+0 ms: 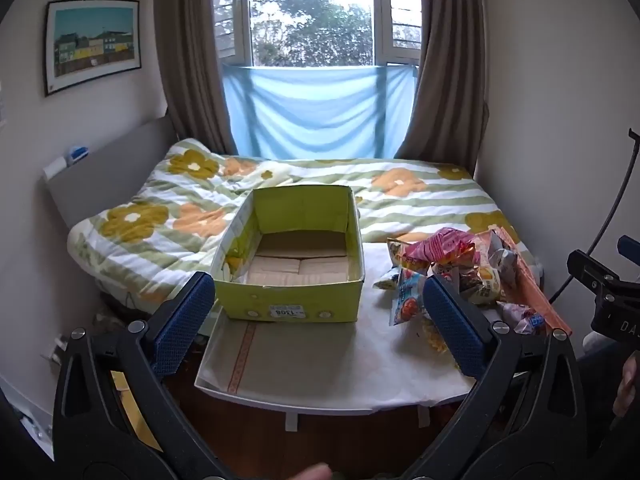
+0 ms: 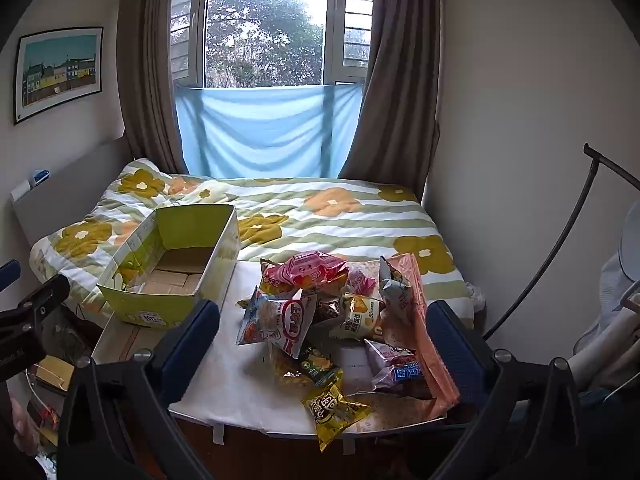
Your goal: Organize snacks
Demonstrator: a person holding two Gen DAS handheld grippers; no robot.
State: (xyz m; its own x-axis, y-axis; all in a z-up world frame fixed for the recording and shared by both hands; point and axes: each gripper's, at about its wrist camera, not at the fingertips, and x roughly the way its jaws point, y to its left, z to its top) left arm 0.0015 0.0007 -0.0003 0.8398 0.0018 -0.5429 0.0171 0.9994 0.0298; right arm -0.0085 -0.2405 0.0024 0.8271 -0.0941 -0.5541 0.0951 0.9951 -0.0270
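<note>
Empty box (image 1: 292, 264) sits centre-frame on the desk (image 1: 312, 364), ready for the snack pile (image 2: 340, 320) lower right; both grippers' jaws spread, holding nothing.

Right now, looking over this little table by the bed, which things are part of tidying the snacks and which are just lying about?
Part of the job:
- pile of snack packets
- yellow snack packet at the table's front edge
- green cardboard box, no snacks in it
- left hand-held gripper and right hand-held gripper, both open

Just lying about:
- flowered quilt
- framed picture
- blue cloth under the window
- brown curtains
</note>
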